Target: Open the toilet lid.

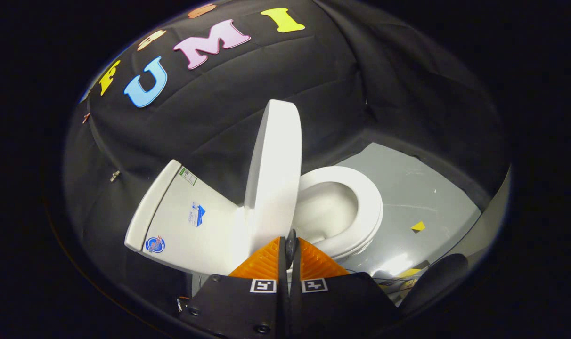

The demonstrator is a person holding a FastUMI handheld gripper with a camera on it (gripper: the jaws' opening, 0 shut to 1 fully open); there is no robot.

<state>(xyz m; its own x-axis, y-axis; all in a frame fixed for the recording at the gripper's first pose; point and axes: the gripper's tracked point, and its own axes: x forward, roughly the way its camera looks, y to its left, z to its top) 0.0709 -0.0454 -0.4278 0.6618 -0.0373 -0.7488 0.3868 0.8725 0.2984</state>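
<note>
A white toilet stands in a booth walled with black cloth (210, 117), seen from a camera riding on a handheld gripper. At the left sits the cistern (182, 216), its flat top tilted in the fisheye view, with small stickers on its side. Just right of it the toilet lid (273, 174) stands raised, close to upright, its underside facing the bowl and its lower edge down at the hinge between cistern and seat. Right of the lid the seat ring (365, 207) lies flat on the bowl (325, 212), whose white hollow is open to view. Near the camera, the gripper (290, 247) is clenched: its two orange ribbed fingers (264, 261) meet with only a dark sliver between them and nothing held. Their tips sit just in front of the lid's lower edge; whether they touch it cannot be told. Farther right, the grey floor (408, 188) spreads beyond the bowl, bearing a small yellow marker (418, 226), and a dark rounded object (434, 280) sits at the near right.
</note>
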